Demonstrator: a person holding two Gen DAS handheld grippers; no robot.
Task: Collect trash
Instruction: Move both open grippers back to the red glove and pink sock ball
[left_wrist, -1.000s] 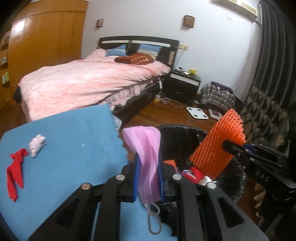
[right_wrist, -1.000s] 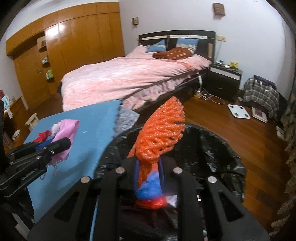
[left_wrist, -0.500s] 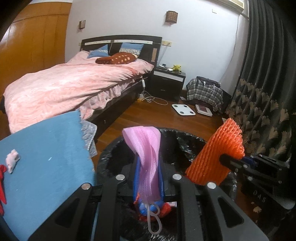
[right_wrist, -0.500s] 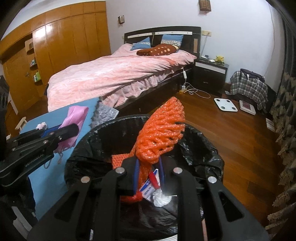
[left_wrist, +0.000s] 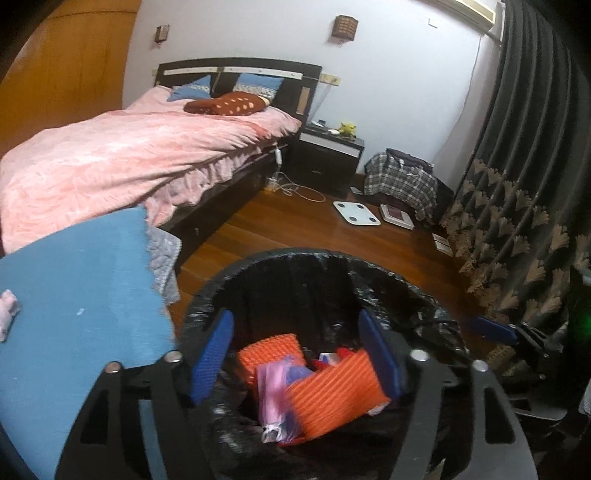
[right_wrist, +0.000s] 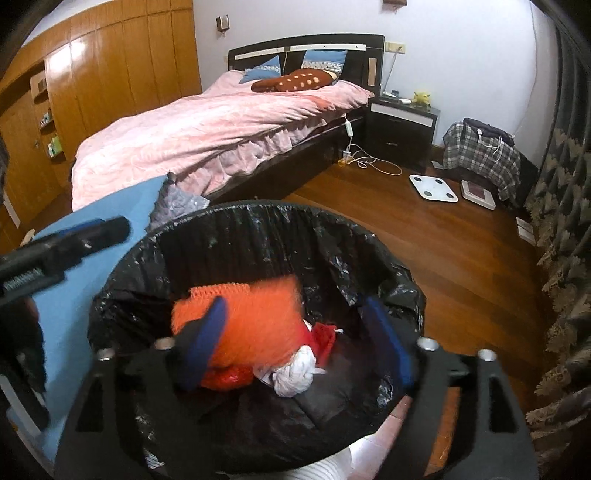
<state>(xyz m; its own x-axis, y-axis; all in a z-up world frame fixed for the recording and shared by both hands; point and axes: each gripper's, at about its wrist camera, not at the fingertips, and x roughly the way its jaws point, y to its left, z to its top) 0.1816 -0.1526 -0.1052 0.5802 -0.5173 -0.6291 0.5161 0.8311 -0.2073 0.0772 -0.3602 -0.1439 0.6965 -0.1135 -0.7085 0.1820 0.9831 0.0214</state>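
Two hand-held grippers are opening at once over the bin, and both are now letting go of their loads. My left hand-held gripper (left_wrist: 295, 354) is standing spread, its blue pads (left_wrist: 210, 354) wide apart with nothing pressed between them; a second ago those pads were pinching the pink mask (left_wrist: 275, 398), which is now lying below them inside the bin among the other rubbish. My right hand-held gripper (right_wrist: 295, 343) is likewise spread, jaws having just swung apart; the orange foam net (right_wrist: 251, 325) it was gripping is showing blurred between and beneath the pads, so I am judging it to be dropping or just landing, not held. From the left wrist view the same net (left_wrist: 336, 395) is resting on the pile beside the mask.

Moving outward, the black-lined trash bin (right_wrist: 258, 221) is sitting directly under both tools, already carrying a crumpled white tissue (right_wrist: 295, 373) and red scraps. Both hands have also been travelling from above the table to above the bin's mouth.

Beyond the bin, the blue table (left_wrist: 74, 295) is lying to the left, and a small pink-white scrap (left_wrist: 7, 314) is sitting at its far left edge, apparently still waiting to be collected. I am reckoning this pair of drops done, with at least that scrap left for the next reach. The bed (left_wrist: 129, 155) and wooden floor (left_wrist: 295, 229) are lying further off.
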